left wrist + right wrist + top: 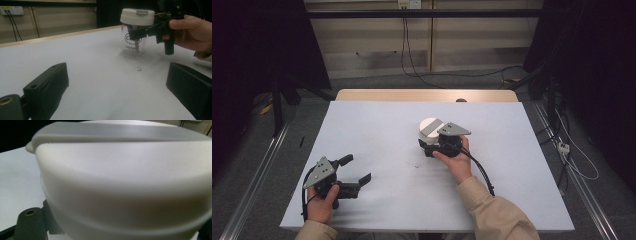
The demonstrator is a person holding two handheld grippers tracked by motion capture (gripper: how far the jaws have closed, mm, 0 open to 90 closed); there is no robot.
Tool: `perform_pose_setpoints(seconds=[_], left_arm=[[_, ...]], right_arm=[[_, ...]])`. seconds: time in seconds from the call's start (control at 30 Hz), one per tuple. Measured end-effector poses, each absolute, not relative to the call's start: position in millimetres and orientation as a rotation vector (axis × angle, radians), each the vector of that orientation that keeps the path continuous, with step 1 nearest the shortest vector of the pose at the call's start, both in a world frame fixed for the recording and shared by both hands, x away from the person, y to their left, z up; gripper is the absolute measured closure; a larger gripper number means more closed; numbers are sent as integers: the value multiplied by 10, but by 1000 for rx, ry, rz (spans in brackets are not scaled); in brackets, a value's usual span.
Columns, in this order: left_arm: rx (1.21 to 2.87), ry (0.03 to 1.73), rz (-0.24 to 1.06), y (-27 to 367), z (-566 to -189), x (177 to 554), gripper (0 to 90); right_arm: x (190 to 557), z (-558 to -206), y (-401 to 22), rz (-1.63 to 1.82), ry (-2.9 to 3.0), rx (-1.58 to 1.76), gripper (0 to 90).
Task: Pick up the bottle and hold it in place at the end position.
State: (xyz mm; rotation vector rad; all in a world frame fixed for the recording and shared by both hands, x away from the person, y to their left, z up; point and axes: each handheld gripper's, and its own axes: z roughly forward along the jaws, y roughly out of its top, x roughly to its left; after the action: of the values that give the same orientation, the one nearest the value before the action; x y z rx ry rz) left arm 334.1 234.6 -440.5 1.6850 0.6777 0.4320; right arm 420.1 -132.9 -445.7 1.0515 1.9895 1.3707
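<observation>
A clear glass jar with dark lettering and a white lid stands on the white table, right of its middle. My right gripper reaches in from the right, its jaws on either side of the jar just under the lid, shut on it. In the right gripper view the lid looms very close, with one black finger at the lower left. Something small and brownish shows inside the jar. Near the front left corner my left gripper rests open, its jaws wide apart with nothing between them.
A small dark speck lies on the table in front of the jar. The table's wooden far edge faces a wall with hanging cables. Metal rails run along the floor on both sides, and a power strip lies to the right.
</observation>
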Motion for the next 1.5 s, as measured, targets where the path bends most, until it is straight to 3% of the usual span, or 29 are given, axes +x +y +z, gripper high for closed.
perform_pose_setpoints(seconds=[1.5], left_arm=[[1688,677,425,2342,-4409,3346,40]], right_arm=[[4262,-4539,-1210,1361,2018,1034,182]])
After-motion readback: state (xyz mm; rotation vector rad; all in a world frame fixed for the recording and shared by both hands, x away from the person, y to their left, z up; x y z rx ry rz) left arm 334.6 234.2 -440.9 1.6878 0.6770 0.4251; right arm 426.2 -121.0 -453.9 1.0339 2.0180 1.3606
